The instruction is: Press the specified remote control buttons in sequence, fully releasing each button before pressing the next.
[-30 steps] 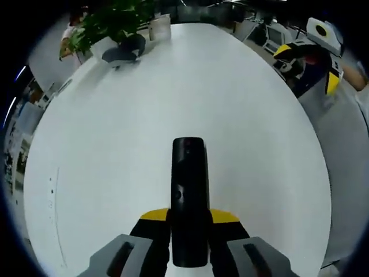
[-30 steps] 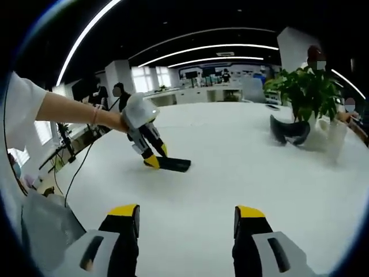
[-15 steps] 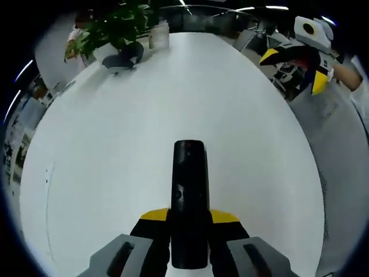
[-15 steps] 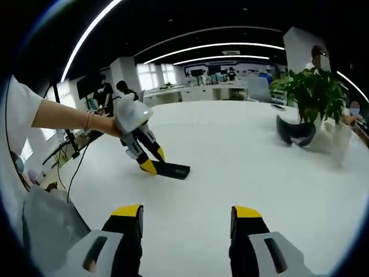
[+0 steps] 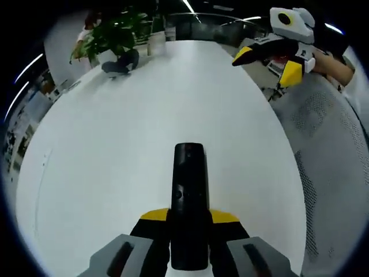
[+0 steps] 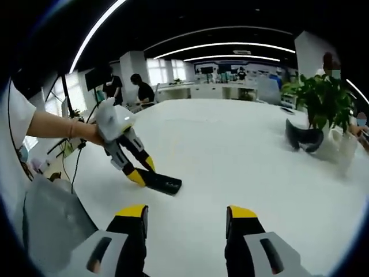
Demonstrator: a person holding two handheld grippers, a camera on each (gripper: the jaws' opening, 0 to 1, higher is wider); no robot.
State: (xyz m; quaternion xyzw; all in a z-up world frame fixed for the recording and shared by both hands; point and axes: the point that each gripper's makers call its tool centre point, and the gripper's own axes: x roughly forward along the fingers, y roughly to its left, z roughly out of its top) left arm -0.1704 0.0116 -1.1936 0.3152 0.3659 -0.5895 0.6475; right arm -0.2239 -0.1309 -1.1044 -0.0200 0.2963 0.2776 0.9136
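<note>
Now the remote sits clamped between the left hand-held gripper jaws.

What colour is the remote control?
Black; the remote control shows best in the left gripper view, held between the jaws.

No writing, brand, number or sign can be read anywhere. The long black plastic remote control shows only a small red mark near its far end, and its button markings are too blurred to make out.
</note>
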